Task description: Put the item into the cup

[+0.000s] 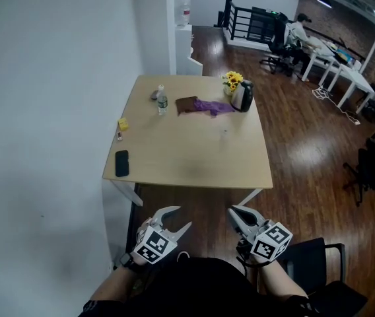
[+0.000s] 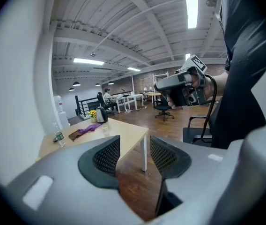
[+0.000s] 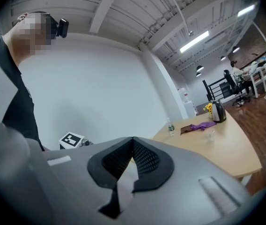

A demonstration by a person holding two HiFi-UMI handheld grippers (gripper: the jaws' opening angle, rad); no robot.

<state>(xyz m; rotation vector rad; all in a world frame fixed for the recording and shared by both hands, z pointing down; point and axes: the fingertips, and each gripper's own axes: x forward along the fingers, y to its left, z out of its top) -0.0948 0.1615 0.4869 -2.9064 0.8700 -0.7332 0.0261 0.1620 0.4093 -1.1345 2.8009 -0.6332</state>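
— Where does the cup stand?

— On the wooden table, right of the middle and nearer the far end, with bare wood all round it. It is clear glass and shows very small. It seems to stand upright, its long axis vertical and its mouth up, though the head view hardly shows this.

— And the item that goes in it?

— It cannot be told which one that is. A small yellow thing lies near the left edge, too small for its long axis to be read. A black phone lies flat by the near left corner, its long side running along that edge. At the far end are a water bottle, a brown cloth touching a purple cloth, a kettle and yellow flowers.

— What of the person's grippers?

— Both are held low, close to the body and well short of the table's near edge. The left gripper has its jaws apart, and only floor and the table's corner show between them. The right gripper has its jaws together at the tips, with nothing held.

— Which way do they point?

— Both point forward toward the table, apart from each other.
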